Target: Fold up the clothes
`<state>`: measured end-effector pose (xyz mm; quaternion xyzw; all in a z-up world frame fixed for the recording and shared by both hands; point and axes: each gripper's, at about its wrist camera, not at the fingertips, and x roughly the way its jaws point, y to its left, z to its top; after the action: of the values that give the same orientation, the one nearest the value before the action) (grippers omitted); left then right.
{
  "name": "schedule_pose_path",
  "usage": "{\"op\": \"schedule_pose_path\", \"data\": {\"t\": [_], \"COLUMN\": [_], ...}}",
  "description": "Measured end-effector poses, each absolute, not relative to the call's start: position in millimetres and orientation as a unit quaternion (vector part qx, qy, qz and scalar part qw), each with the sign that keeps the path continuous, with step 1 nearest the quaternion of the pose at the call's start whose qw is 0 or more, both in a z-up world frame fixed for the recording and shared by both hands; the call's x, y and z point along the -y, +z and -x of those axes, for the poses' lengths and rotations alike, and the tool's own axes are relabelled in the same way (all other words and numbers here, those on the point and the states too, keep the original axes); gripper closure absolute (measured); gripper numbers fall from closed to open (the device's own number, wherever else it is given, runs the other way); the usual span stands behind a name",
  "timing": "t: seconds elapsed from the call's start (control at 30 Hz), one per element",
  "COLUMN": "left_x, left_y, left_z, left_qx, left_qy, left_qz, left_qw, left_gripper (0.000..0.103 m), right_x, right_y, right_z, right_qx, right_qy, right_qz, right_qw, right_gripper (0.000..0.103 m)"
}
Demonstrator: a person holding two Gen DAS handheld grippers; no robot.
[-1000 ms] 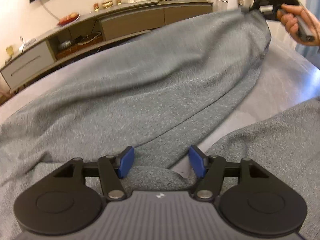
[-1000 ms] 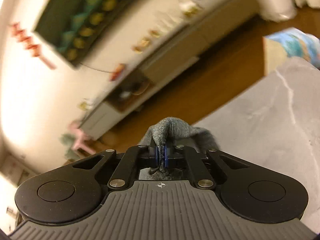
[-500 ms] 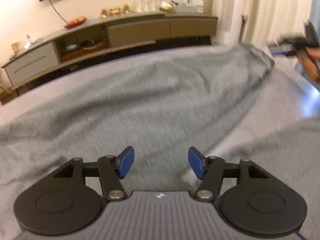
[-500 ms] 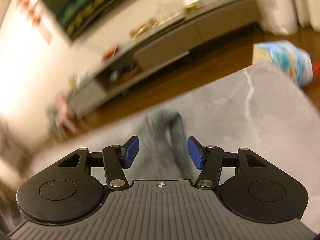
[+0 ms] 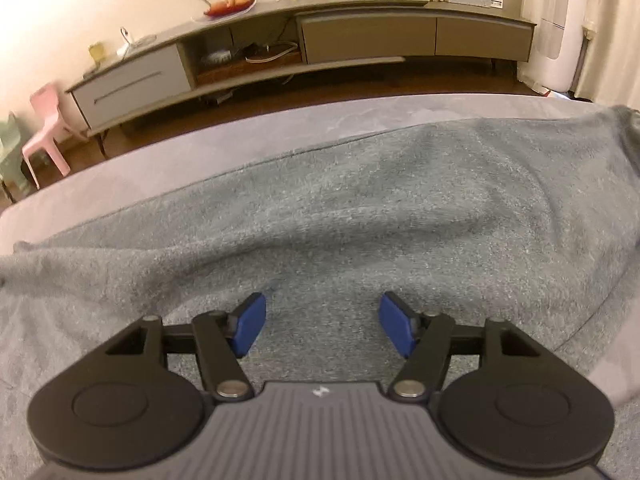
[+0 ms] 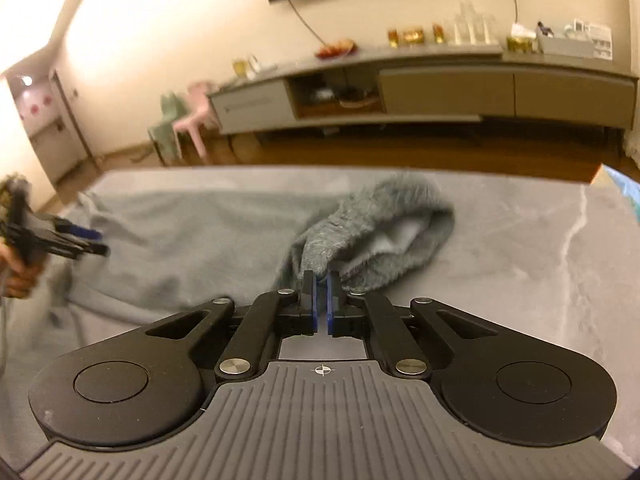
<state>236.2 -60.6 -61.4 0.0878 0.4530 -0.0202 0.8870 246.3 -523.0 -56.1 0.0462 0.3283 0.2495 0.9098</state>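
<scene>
— While my left gripper (image 5: 322, 330) hangs tilted down over the grey garment (image 5: 360, 208), tell me what you've got over there.

— Blue pads (image 6: 310, 300) of my right gripper (image 6: 320, 296) are nearly pressed together, just a thin slit between them. The bunched end of the garment (image 6: 372, 224) sits right at the tips, but I can't tell whether any fabric is actually nipped in there. It looks more like it lies just ahead of them.

— On my side the jaws are spread and widening, blue pads (image 5: 250, 328) well apart. Nothing pinched; the knit just lies flat beneath and between them.

— Where's the cloth lying for you?

— Spread across the grey table (image 5: 160, 160), wide, with soft ripples through the middle. Its far hem runs close to the table's far edge.

— From here the end piece is rumpled into a mound, pale lining (image 6: 396, 240) showing in the fold. Bare marbled tabletop (image 6: 540, 248) to its right.

— Can you see me?

— Yes, your gripper (image 6: 76, 240) is at my far left, blurred, hand (image 6: 18, 276) around the handle, over the garment's other side.

— Beyond the table, a long low sideboard (image 5: 360, 40) and a pink chair (image 5: 46, 128).
</scene>
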Motion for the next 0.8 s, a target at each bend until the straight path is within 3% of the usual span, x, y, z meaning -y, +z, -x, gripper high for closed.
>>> {"op": "schedule_pose_path", "data": {"t": [0.2,0.33,0.4,0.47,0.57,0.6,0.8], "left_x": [65.2,75.1,77.2,73.5,58.7,49.2,-13.7], "left_y": [-55.9,-52.9,-49.6,-39.0,-30.2,-31.9,-56.0], "left_z": [-242.8,-245.7,-240.9,-225.6,-191.6,-179.8,-116.4], "left_qx": [-0.48,-0.488,-0.479,-0.459,-0.444,-0.447,-0.492], "left_qy": [-0.012,-0.009,-0.009,-0.023,-0.041,-0.036,-0.016], "left_qz": [-0.131,-0.199,-0.213,-0.187,-0.134,-0.119,-0.067], "left_qw": [0.867,0.85,0.851,0.868,0.885,0.886,0.868], "left_gripper": [0.036,0.036,0.044,0.045,0.043,0.043,0.042], "right_x": [543.5,540.3,532.5,520.0,481.5,464.5,435.8], "right_y": [-65.2,-70.1,-62.0,-49.1,-32.5,-35.1,-80.7], "right_z": [-238.8,-234.4,-226.0,-215.0,-204.8,-207.8,-243.7], "right_qx": [-0.389,-0.426,-0.408,-0.377,-0.337,-0.338,-0.407], "right_qy": [0.147,0.068,0.039,0.041,0.104,0.115,0.05], "right_qz": [-0.034,0.031,0.058,0.052,0.015,0.032,0.076], "right_qw": [0.909,0.901,0.91,0.924,0.935,0.933,0.909], "right_gripper": [0.103,0.103,0.103,0.103,0.095,0.087,0.066]}}
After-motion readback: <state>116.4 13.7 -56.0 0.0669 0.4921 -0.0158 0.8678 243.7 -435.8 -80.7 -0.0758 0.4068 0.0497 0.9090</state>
